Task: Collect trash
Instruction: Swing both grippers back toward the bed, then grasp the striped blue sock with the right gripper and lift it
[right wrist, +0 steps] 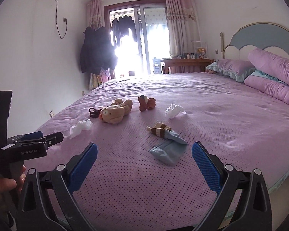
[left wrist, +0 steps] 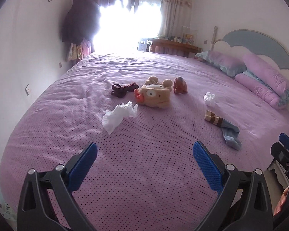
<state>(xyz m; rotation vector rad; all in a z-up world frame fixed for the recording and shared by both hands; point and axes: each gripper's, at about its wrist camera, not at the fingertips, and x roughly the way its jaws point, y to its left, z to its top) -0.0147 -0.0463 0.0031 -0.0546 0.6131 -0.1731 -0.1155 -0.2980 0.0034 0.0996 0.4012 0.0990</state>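
Observation:
Two crumpled white tissues lie on the purple bed. The larger tissue (left wrist: 119,116) (right wrist: 81,127) is on the near left, the smaller tissue (left wrist: 209,98) (right wrist: 174,110) further right. My left gripper (left wrist: 145,160) stands open over the bed's near part, short of the larger tissue, with nothing between its blue pads. My right gripper (right wrist: 144,160) is open too, empty, with a blue sock just ahead of it. In the right wrist view the left gripper shows from the side at the left edge, held by a hand (right wrist: 2,181).
A tan plush toy (left wrist: 156,95) (right wrist: 113,112), a small brown plush (left wrist: 180,85) (right wrist: 146,102), a dark strap (left wrist: 123,90) and a blue and striped sock (left wrist: 223,128) (right wrist: 166,143) lie on the bed (left wrist: 144,192). Pillows (right wrist: 273,77) and the headboard are on the right.

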